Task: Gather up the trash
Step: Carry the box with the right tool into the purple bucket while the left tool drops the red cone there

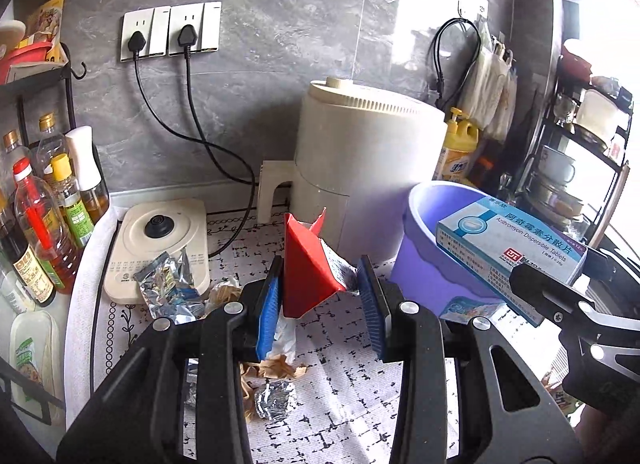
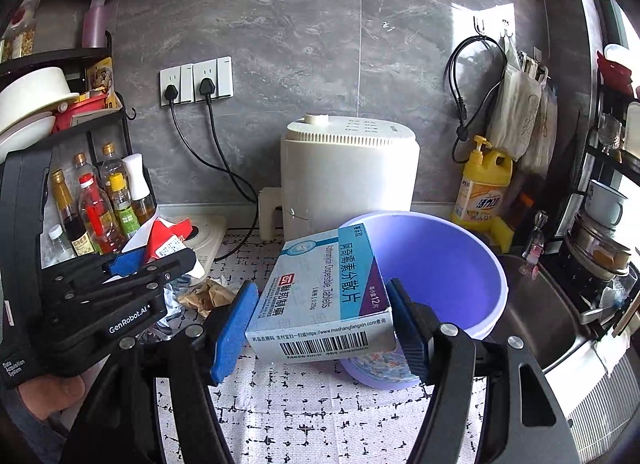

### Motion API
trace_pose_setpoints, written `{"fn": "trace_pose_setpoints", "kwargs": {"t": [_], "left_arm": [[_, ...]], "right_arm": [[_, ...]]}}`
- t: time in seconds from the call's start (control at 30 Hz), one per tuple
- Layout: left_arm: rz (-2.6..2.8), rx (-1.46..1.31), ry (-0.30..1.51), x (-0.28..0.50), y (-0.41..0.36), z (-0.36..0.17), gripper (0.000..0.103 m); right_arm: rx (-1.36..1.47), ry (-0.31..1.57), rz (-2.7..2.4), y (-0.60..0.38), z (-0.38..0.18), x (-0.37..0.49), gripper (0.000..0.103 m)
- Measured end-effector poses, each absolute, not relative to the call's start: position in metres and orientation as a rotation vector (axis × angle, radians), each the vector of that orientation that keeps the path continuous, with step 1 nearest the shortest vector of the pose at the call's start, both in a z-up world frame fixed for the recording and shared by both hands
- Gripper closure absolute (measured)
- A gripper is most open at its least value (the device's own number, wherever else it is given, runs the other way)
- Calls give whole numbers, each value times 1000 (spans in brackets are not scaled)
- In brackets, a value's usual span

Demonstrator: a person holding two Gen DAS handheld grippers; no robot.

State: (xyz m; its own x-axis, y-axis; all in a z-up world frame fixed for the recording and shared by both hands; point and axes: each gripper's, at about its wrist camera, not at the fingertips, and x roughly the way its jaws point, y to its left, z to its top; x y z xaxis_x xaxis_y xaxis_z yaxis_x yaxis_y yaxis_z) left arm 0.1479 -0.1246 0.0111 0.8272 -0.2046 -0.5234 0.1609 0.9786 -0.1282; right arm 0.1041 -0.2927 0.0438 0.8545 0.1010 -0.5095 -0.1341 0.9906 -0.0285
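Clamping a red-and-white carton between blue pads, left gripper raised over the patterned mat. Pinching a blue-and-white medicine box by both sides, right gripper tilted at the near rim of the purple bin. At 7 o'clock from the carton, foil wrappers and crumpled brown paper scattered on the mat. At 12 o'clock past the bin, a cream appliance against the wall.

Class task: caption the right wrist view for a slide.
Right gripper holds a medicine box beside the purple bin.
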Motion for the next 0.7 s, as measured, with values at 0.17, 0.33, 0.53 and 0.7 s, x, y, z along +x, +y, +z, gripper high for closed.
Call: {"fn": "trace_pose_setpoints", "kwargs": {"t": [0.17,0.33,0.53,0.7], "left_arm": [[-257,-60,559,158,-156,16,66],[-301,-50,552,165,-179,20,66],[-329,-53,558,174,-195,23,66],[-349,-40,543,176,-206,29,66]], "right_arm": [[-41,537,64,-318,42,109,38],[-35,528,15,-338,40,115,38],[-18,531,-42,-357,39,119,26],[10,554,-76,-374,35,117,21]]}}
